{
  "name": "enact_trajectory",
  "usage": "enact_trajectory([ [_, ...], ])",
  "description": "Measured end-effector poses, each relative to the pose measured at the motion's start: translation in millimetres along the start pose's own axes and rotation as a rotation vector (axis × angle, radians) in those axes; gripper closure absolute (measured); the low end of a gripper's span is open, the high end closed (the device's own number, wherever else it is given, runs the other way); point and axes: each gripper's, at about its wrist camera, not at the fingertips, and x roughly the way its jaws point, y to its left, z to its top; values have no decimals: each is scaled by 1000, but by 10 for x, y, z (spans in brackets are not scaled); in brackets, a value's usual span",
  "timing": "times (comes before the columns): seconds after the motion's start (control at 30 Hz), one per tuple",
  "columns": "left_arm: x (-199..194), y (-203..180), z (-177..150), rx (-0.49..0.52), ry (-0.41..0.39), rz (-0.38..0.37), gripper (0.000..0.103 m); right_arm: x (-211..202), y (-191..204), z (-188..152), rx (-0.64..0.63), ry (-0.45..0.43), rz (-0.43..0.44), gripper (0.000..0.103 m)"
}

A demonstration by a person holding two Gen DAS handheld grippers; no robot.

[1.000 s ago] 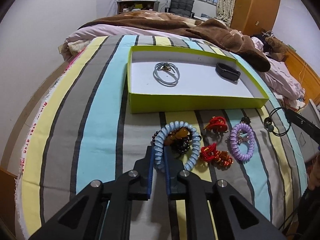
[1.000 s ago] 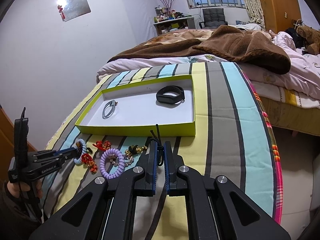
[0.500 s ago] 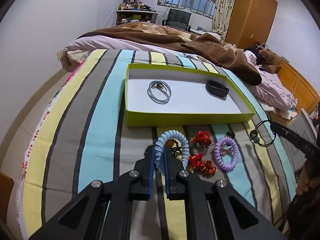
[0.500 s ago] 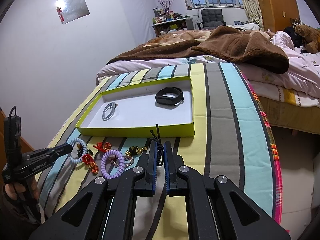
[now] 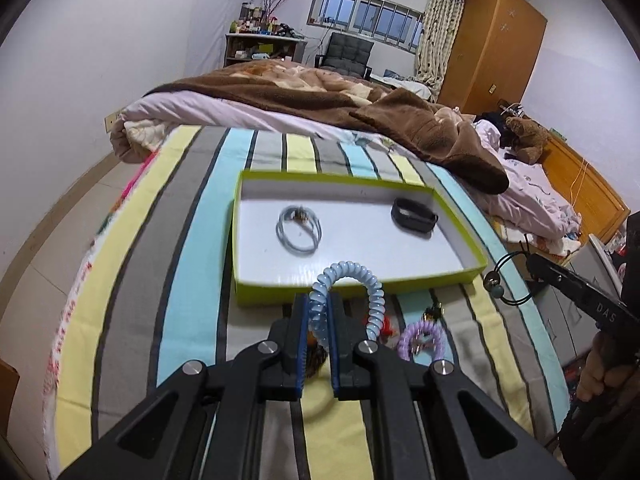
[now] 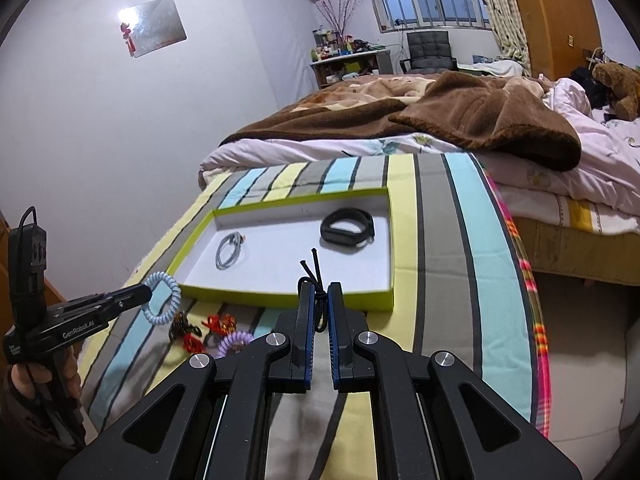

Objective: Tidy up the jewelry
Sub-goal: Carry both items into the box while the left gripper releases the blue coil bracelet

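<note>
My left gripper (image 5: 319, 304) is shut on a light blue spiral bracelet (image 5: 352, 280) and holds it in the air just before the front wall of the lime green box (image 5: 360, 288). My right gripper (image 6: 319, 294) is shut on a black beaded cord bracelet (image 6: 314, 276), held above the box's front right edge (image 6: 320, 300); it shows with its beads in the left wrist view (image 5: 504, 280). Inside the box lie a grey cord bracelet (image 5: 298, 228) and a black band (image 5: 414, 216).
On the striped bedspread (image 5: 192, 280) in front of the box lie a purple spiral bracelet (image 5: 422, 340), red knot ornaments (image 6: 218, 324) and dark beads (image 6: 178, 322). A brown blanket (image 5: 360, 108) and pink quilt lie behind the box. The bed edge drops off at right (image 6: 532, 320).
My left gripper has lifted the light blue spiral bracelet off the bedspread and moved it toward the box. My right gripper has risen and moved forward with the black cord bracelet.
</note>
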Motion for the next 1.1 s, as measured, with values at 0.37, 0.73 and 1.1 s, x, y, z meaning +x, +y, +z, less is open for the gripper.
enact_trajectory([
  [0.37,312,11,460,10,0,-13,93,346,94,375,-27,18,21,97],
  [0.73,911,-11,696,-3,68,-56,93,956,52,459,-21,112,47,97],
  [1.1,1295,-137,723,18,131,-43,93,1191,-130,372,-53,175,-45,97],
])
